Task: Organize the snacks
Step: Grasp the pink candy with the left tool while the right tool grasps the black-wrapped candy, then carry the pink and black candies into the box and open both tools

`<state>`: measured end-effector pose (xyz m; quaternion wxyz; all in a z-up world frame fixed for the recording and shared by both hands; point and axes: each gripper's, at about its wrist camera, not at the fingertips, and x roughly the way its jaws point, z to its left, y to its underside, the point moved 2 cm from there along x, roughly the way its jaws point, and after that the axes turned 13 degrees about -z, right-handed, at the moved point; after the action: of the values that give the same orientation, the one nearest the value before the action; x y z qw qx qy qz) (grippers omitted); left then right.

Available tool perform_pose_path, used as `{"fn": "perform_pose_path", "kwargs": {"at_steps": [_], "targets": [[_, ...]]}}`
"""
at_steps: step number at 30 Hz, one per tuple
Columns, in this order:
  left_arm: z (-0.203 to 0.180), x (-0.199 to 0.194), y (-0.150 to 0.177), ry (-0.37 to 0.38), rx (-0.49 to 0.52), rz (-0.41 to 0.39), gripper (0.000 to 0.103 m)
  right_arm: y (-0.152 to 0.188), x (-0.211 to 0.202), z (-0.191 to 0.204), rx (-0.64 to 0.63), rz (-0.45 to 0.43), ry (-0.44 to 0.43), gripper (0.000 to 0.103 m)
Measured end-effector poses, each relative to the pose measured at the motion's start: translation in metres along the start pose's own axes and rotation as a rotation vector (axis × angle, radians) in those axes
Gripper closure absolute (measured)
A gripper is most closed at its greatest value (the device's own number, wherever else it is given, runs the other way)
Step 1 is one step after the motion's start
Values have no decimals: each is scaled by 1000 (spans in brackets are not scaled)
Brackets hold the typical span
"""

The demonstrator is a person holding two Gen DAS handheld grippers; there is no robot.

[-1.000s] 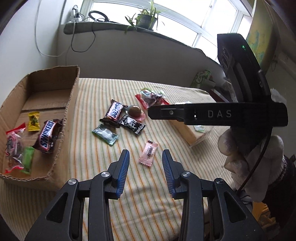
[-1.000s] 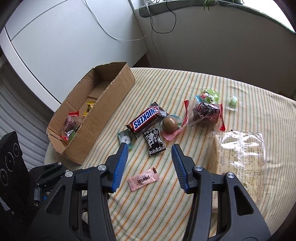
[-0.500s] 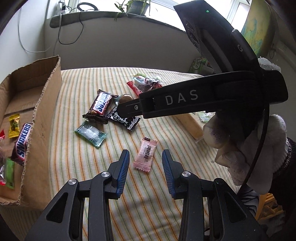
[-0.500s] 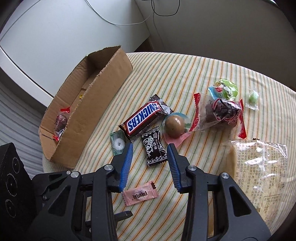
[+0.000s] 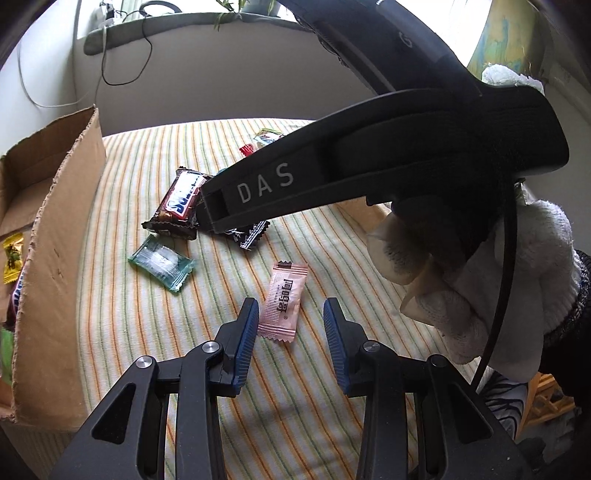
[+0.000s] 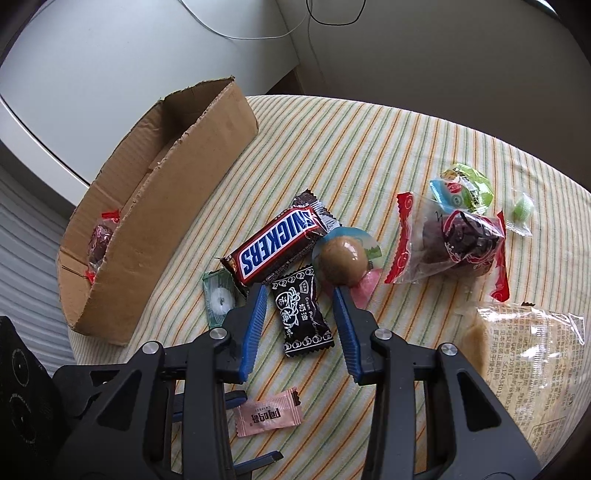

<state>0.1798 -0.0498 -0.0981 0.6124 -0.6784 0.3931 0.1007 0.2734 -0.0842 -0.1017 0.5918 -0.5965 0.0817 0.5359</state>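
The left gripper (image 5: 290, 323) was spread wide, gripping nothing; a pink candy (image 5: 283, 302) lay flat between its blue fingertips, low in the frame's centre. The right gripper (image 6: 300, 308) also stood parted and empty, its tips either side of a black candy packet (image 6: 301, 312). Just above that packet lay a Snickers bar (image 6: 277, 245) and a brown ball-shaped sweet (image 6: 343, 260). A cardboard box (image 6: 166, 221) sat at the left on a striped tablecloth (image 6: 369, 147). A windowsill (image 5: 177, 27) ran along the top of the left view.
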Motion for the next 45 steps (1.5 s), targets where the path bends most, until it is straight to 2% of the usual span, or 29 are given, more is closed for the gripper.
{"fn": "perform_pose_path", "kwargs": {"at_steps": [2, 5, 8, 12, 18, 29, 35, 36, 39, 42, 44, 45], "targets": [[-6, 2, 0, -9, 24, 0, 68, 1, 0, 3, -34, -1, 26, 71], [-16, 5, 1, -30, 48, 0, 75, 1, 2, 4, -54, -1, 49, 79], [-19, 9, -1, -46, 50, -3, 83, 1, 1, 4, -59, -4, 58, 80], [-21, 6, -1, -65, 91, -11, 83, 3, -1, 6, -82, -9, 73, 81], [-25, -6, 6, -63, 90, -16, 84, 12, -13, -2, -26, -21, 60, 83], [-13, -38, 16, -61, -5, -69, 84, 31, -41, -12, 36, -70, 76, 84], [4, -49, 21, -72, -32, -89, 84, 40, -42, -11, 17, -73, 117, 85], [7, -50, 21, -70, -37, -92, 84, 40, -44, -11, 21, -80, 118, 90], [18, -61, 25, -72, -47, -100, 84, 40, -50, -11, 33, -92, 96, 91], [14, -65, 22, -76, -53, -101, 84, 43, -48, -9, 12, -67, 91, 89], [15, -66, 20, -75, -60, -106, 84, 44, -46, -7, 11, -55, 84, 79], [15, -68, 20, -75, -63, -110, 84, 45, -44, -5, 0, -42, 84, 64]]}}
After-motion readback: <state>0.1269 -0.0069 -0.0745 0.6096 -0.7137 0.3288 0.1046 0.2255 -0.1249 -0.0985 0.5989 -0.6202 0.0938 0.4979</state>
